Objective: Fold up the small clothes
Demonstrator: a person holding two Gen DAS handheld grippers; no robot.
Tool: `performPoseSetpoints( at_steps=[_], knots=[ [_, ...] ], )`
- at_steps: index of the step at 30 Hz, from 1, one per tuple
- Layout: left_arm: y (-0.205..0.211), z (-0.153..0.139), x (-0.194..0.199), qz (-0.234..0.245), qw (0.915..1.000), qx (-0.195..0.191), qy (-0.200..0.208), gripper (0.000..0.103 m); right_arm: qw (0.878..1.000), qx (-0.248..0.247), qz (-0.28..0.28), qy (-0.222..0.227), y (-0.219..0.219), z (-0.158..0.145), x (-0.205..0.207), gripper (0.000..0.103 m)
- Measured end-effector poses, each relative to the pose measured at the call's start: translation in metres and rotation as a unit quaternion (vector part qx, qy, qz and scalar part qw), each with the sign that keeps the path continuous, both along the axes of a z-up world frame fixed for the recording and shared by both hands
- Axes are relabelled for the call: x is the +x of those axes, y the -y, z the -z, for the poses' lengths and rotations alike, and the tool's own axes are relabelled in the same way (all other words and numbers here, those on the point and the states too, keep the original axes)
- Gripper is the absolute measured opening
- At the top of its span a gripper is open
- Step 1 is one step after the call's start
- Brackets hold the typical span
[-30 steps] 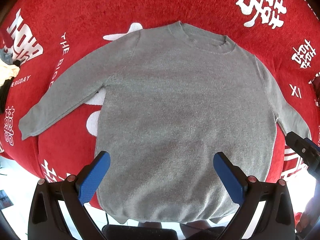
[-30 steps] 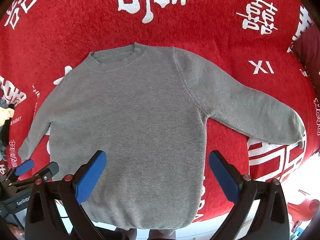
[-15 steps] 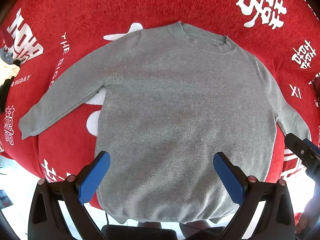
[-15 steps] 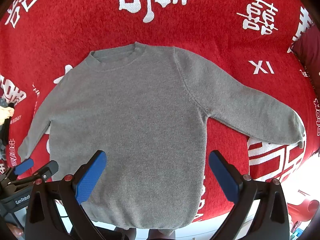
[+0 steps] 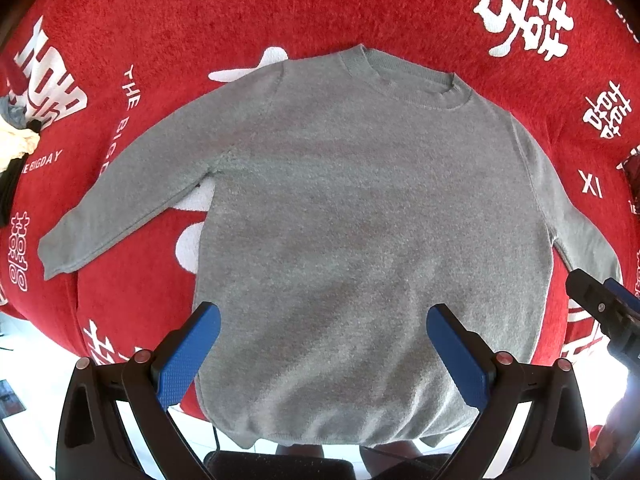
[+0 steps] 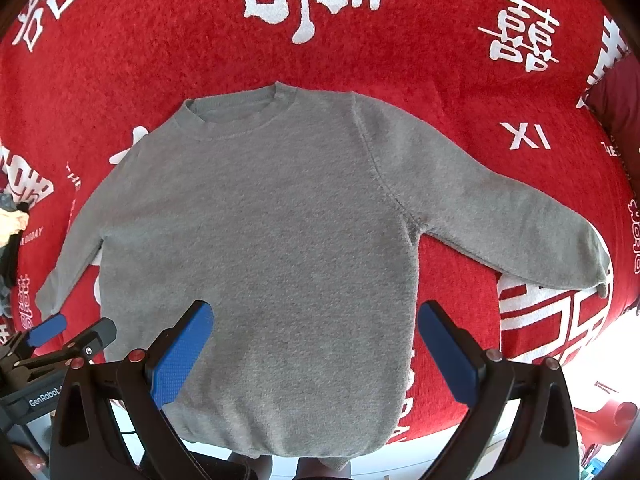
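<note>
A small grey sweater (image 5: 352, 216) lies flat and face up on a red blanket, neck away from me, both sleeves spread out to the sides; it also shows in the right wrist view (image 6: 280, 240). Its hem hangs over the near edge. My left gripper (image 5: 324, 344) is open and empty, hovering above the lower part of the sweater. My right gripper (image 6: 316, 344) is open and empty, above the same lower part. Each gripper shows in the other's view: the right one at the right edge (image 5: 604, 312), the left one at the left edge (image 6: 60, 336).
The red blanket (image 5: 280, 8) with white characters covers the whole surface. A pile of other clothes (image 5: 16, 140) lies at the far left. A dark red cushion (image 6: 616, 96) sits at the right. White floor shows beyond the near edge.
</note>
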State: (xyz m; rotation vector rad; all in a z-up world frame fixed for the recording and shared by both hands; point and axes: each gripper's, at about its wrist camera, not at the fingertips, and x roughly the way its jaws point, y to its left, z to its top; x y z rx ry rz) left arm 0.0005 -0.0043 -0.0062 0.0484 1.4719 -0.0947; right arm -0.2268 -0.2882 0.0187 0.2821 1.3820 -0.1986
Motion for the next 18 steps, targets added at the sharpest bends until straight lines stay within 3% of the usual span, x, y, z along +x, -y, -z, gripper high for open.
performPoseSetpoints(
  at_steps=[18],
  knots=[
    [-0.013,0.006,0.0,-0.009,0.9999,-0.013,-0.004,0.103,1.0,-0.008,-0.012,-0.011,-0.008,0.006,0.002,0.102]
  ],
)
